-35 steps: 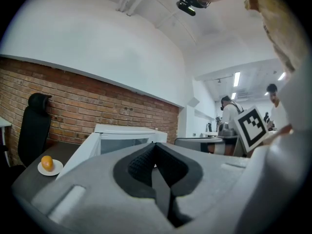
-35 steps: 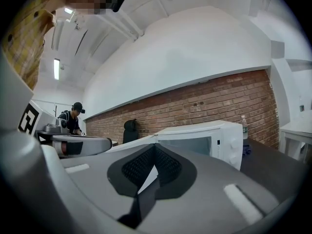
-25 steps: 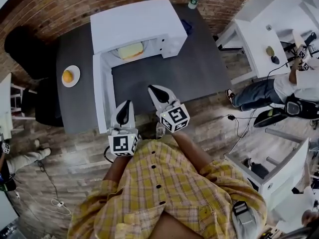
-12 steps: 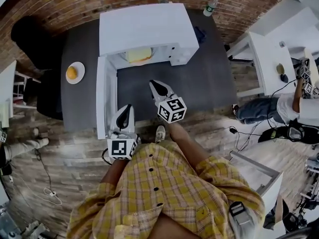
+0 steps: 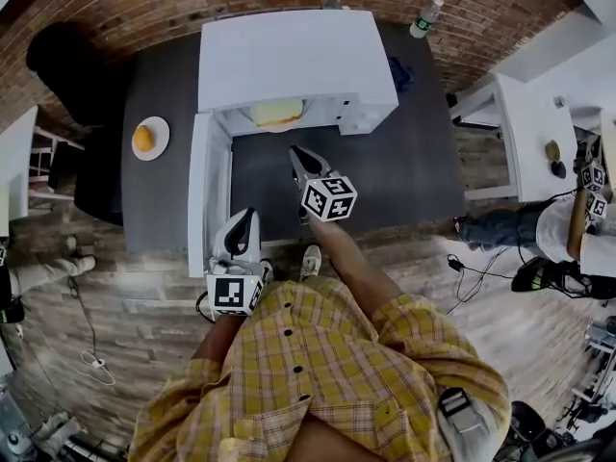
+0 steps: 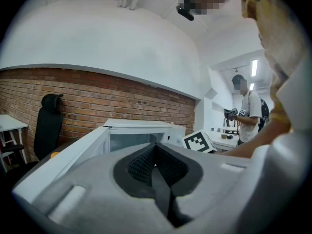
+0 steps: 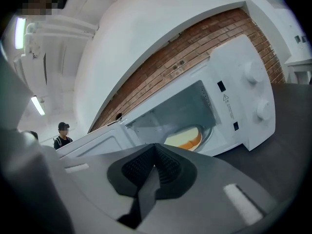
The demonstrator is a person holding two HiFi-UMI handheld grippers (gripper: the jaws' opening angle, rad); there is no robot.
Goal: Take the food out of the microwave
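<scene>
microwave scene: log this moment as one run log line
microwave: door open | food: inside, untouched | right gripper: shut, empty, facing the opening | left gripper: shut, empty, beside door

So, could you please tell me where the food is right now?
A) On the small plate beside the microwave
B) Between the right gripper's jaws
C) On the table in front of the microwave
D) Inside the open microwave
D: the yellow food lies inside the microwave, whose door stands open, while the right gripper is in front of the opening, shut and empty.
</scene>
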